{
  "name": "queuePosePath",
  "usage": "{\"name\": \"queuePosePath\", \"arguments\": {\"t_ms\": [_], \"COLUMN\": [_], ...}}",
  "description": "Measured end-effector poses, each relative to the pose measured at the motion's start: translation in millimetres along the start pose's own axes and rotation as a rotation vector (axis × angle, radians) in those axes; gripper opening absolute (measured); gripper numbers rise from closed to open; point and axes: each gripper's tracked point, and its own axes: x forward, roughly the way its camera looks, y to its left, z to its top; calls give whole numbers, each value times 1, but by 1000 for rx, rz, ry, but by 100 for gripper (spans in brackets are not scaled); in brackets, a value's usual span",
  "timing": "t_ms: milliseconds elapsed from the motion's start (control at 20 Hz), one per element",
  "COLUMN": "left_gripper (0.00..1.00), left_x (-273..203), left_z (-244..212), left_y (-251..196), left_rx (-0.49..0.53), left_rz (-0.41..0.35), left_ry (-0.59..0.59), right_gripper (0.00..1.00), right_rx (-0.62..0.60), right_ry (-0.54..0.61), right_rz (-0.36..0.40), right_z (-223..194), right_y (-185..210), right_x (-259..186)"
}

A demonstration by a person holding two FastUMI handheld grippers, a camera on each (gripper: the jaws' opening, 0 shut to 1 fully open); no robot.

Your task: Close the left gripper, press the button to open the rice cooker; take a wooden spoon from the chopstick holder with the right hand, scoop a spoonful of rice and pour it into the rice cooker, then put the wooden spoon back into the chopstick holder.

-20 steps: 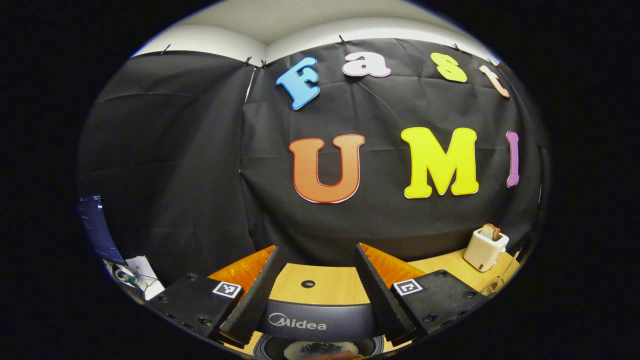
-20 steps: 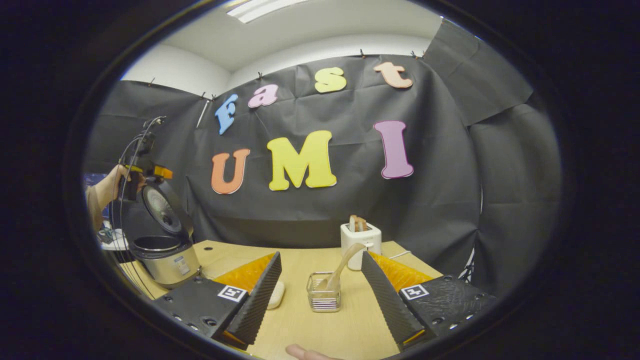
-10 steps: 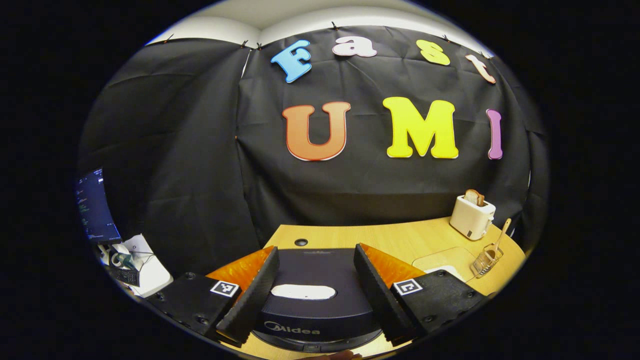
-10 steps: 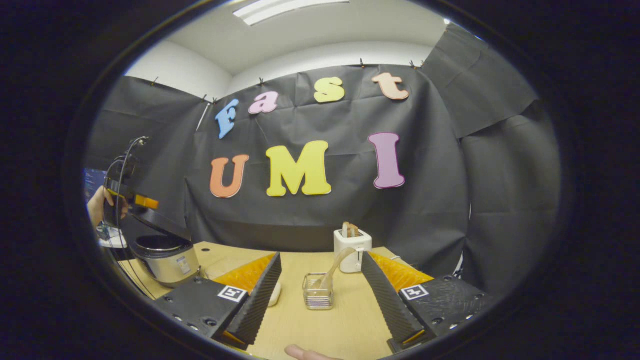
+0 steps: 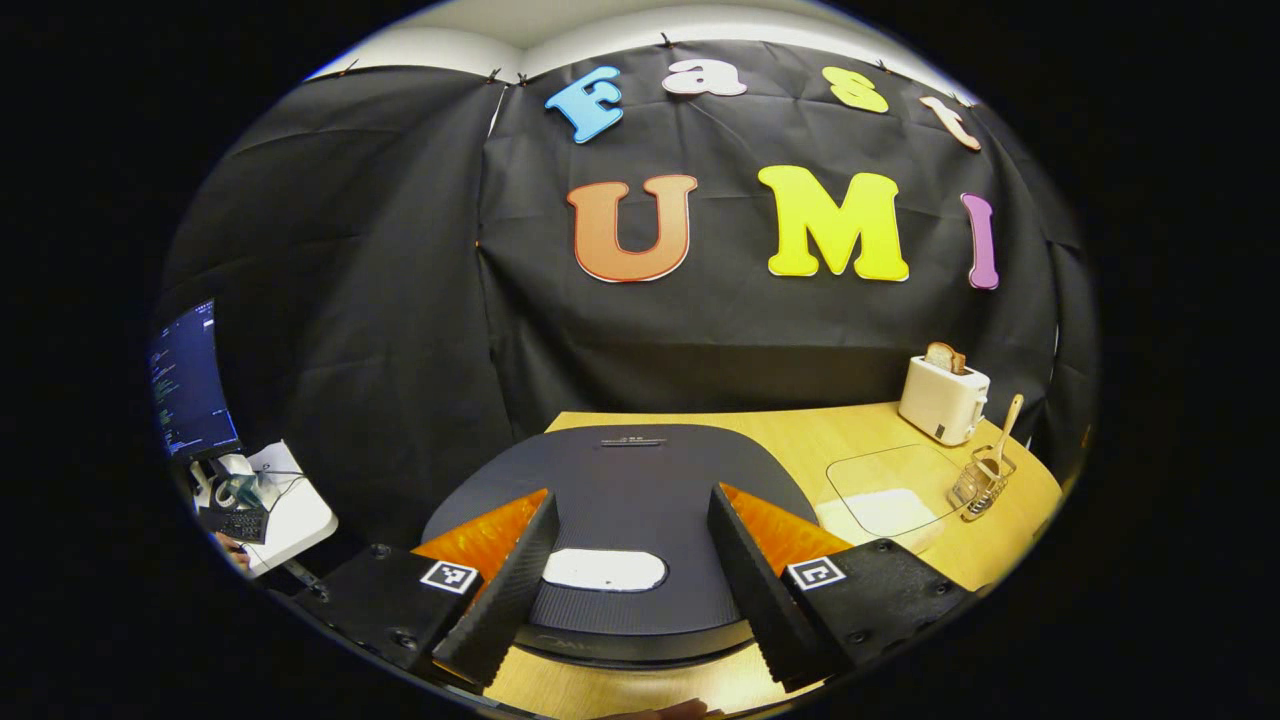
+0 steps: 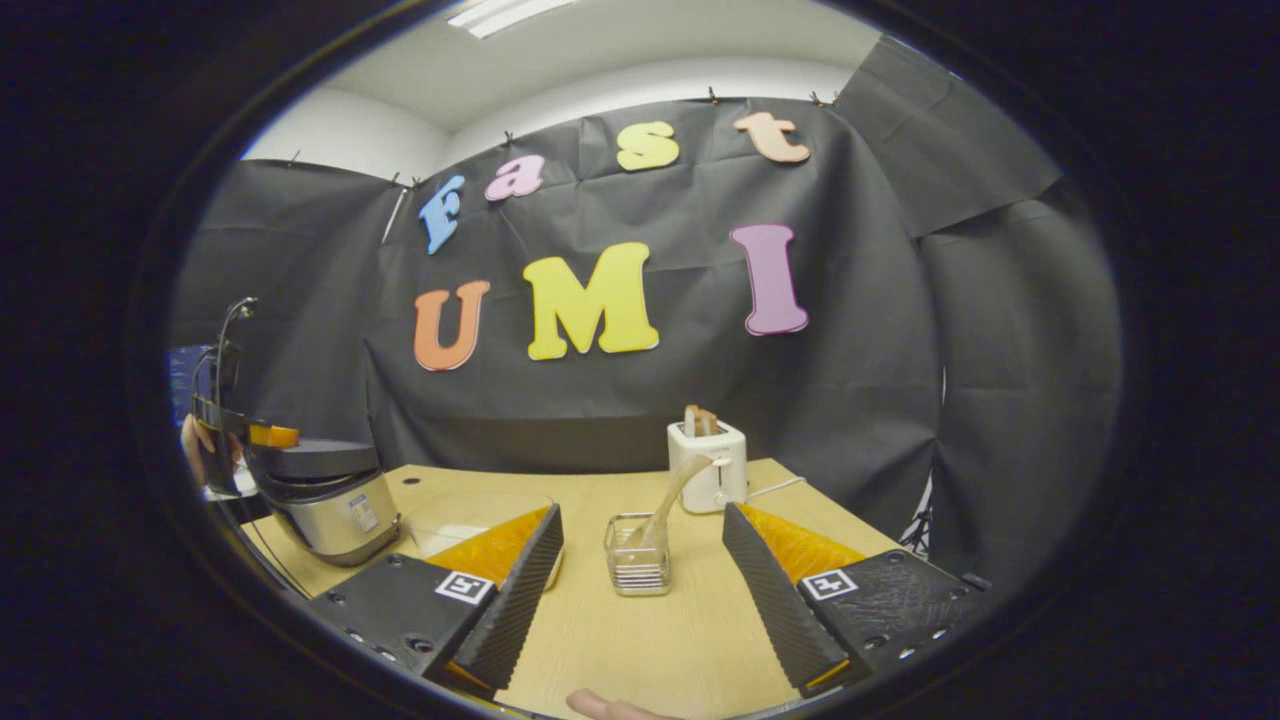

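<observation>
1. In the left gripper view, the left gripper [image 5: 630, 575] has its two black ribbed fingers spread wide with nothing between them. They hang just above the dark, rounded lid [image 5: 620, 480] of the rice cooker, which lies flat and down. An oval white patch [image 5: 604, 569] on the lid shows in the gap between the fingers.
2. Farther right on the light wooden table [image 5: 790, 440] in the same view stands a white toaster [image 5: 943, 399] with a slice of bread in it. Near it is the clear chopstick holder [image 5: 979, 485] with the pale wooden spoon [image 5: 1002, 436] standing in it, handle up. A clear shallow container [image 5: 885, 487] with something white in it lies between the cooker and the holder.
3. In the right gripper view, the right gripper [image 6: 640, 590] is likewise spread open and empty, low over the table [image 6: 640, 640]. Beyond the gap stands the chopstick holder [image 6: 638, 553], apart from both fingers, with the wooden spoon [image 6: 677, 492] leaning in it to the right.
4. The toaster [image 6: 707, 465] stands just behind the holder.
5. At the far left sits the silver rice cooker [image 6: 330, 495] with its dark lid down, the other gripper resting at its top and a hand [image 6: 196, 450] behind it.
</observation>
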Motion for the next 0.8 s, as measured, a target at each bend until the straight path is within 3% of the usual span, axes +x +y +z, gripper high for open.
{"name": "queuePosePath", "arguments": {"t_ms": [50,100,250,350,500,550,600,650,750,800], "left_gripper": [96,96,96,96,95,95,94,94,92,92], "left_x": [-2,-4,-11,-16,-21,-22,-23,-23,-23,-23], "left_z": [-4,-9,-21,-20,-23,-25,-25,-27,-32,-31], "left_y": [-1,-1,-3,-4,-3,-3,-2,-1,-2,-2], "left_rx": [-1,-7,-15,-11,-2,4,6,0,-19,-25], "left_rz": [-4,-11,-21,-21,-9,-2,6,14,24,28], "left_ry": [8,16,26,-10,-61,-79,-97,-110,-116,-132], "right_gripper": [96,92,95,91,96,91,96,92,96,91], "right_rx": [1,1,2,2,2,4,7,11,23,30], "right_ry": [4,9,29,45,75,84,92,105,129,137], "right_rz": [-1,-2,-6,-6,-10,-15,-20,-25,-33,-32], "right_z": [-2,-4,-13,-20,-33,-37,-41,-46,-53,-54], "right_y": [-1,-1,-2,-2,-4,-6,-8,-10,-12,-13], "right_x": [2,5,14,22,37,43,48,55,68,74]}}
